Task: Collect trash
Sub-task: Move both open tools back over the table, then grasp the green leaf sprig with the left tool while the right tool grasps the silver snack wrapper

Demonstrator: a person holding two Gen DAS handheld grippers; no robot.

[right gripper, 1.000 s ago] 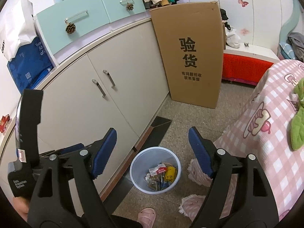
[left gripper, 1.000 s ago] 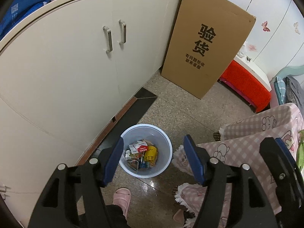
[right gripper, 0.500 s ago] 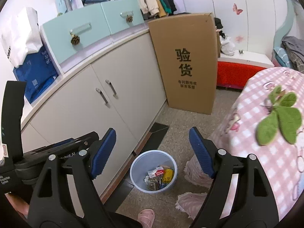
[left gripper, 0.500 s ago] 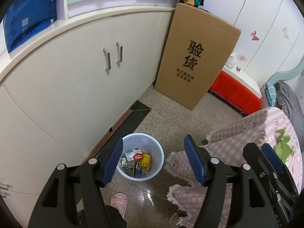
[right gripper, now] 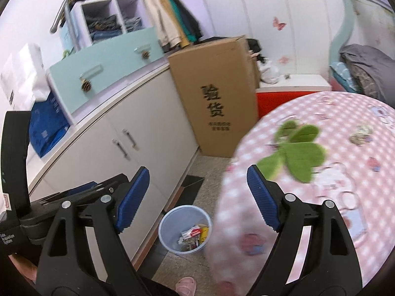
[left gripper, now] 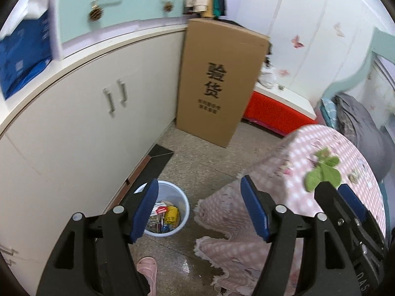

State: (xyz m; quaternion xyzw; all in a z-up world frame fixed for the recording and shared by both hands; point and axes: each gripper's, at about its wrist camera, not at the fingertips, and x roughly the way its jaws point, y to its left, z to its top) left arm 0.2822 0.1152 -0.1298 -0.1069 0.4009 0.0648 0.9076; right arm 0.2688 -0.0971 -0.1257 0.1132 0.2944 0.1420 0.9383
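Now you are between pickups, so aim both tools at the pink checked surface (right gripper: 345, 172) beside the bin (right gripper: 185, 229), where the green leafy scrap (right gripper: 296, 155) and a small crumpled bit (right gripper: 361, 132) beyond it lie. Come in low and level over the cloth so the pads slide under the edge of the scrap rather than bunching the fabric. The bin, on the floor against the cabinet (left gripper: 74, 135), already has wrappers in it. Your left gripper (left gripper: 197, 209) has its jaws spread and holds nothing. Your right gripper (right gripper: 197, 197) has its jaws spread wide too, with nothing between them.
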